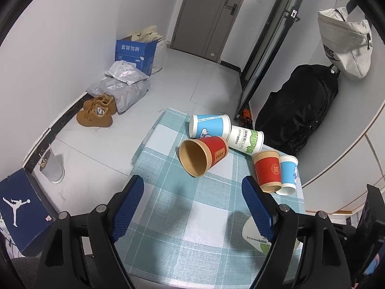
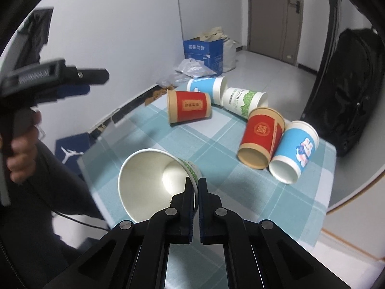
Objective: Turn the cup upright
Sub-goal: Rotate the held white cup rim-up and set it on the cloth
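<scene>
My right gripper [image 2: 196,183] is shut on the rim of a white paper cup with green print [image 2: 154,180]; the cup lies tilted on its side, its mouth facing the camera. It also shows in the left wrist view [image 1: 255,237], partly behind my right finger. My left gripper [image 1: 192,187] is open and empty above the checked tablecloth [image 1: 192,228], in front of a red cup on its side [image 1: 204,155]. It appears held in a hand at the left of the right wrist view [image 2: 55,77]. Several other cups lie on their sides: blue [image 1: 209,126], white-green [image 1: 245,139], red [image 1: 268,169], blue [image 1: 288,174].
The small table's edges are near on the left [image 1: 142,149] and right. On the floor are brown shoes [image 1: 96,113], grey parcels [image 1: 125,84], a blue box [image 1: 134,54] and a Jordan shoebox [image 1: 21,212]. A black backpack [image 1: 300,110] leans at the right.
</scene>
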`<action>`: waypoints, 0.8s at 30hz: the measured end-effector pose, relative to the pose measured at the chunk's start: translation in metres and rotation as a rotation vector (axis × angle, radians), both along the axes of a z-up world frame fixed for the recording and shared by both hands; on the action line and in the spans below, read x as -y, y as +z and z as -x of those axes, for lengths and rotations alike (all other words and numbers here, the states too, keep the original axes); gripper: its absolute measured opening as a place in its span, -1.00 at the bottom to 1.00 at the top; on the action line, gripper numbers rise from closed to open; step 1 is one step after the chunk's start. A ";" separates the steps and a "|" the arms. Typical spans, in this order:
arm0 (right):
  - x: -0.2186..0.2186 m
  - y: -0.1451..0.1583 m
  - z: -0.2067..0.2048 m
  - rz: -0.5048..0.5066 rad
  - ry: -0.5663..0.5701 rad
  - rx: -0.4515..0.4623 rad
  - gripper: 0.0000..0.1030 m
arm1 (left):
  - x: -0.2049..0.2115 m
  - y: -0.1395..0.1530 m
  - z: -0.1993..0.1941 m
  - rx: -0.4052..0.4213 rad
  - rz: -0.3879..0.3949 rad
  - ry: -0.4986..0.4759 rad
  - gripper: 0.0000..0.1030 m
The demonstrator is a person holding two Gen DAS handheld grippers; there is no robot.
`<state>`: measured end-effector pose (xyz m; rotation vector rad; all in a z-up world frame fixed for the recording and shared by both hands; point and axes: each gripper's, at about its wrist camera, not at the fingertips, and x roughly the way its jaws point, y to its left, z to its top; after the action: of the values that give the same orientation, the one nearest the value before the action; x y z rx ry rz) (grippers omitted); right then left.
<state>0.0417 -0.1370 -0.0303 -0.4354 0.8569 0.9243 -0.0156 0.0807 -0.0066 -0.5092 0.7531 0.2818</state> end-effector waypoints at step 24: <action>0.001 0.051 -0.058 -0.013 -0.174 -0.414 -0.95 | 0.001 -0.001 -0.023 -0.035 0.123 -0.007 0.56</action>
<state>0.0997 -0.1381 0.0206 -0.1533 1.2440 0.8702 0.0078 0.0795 -0.0072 -0.6189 0.8088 0.2398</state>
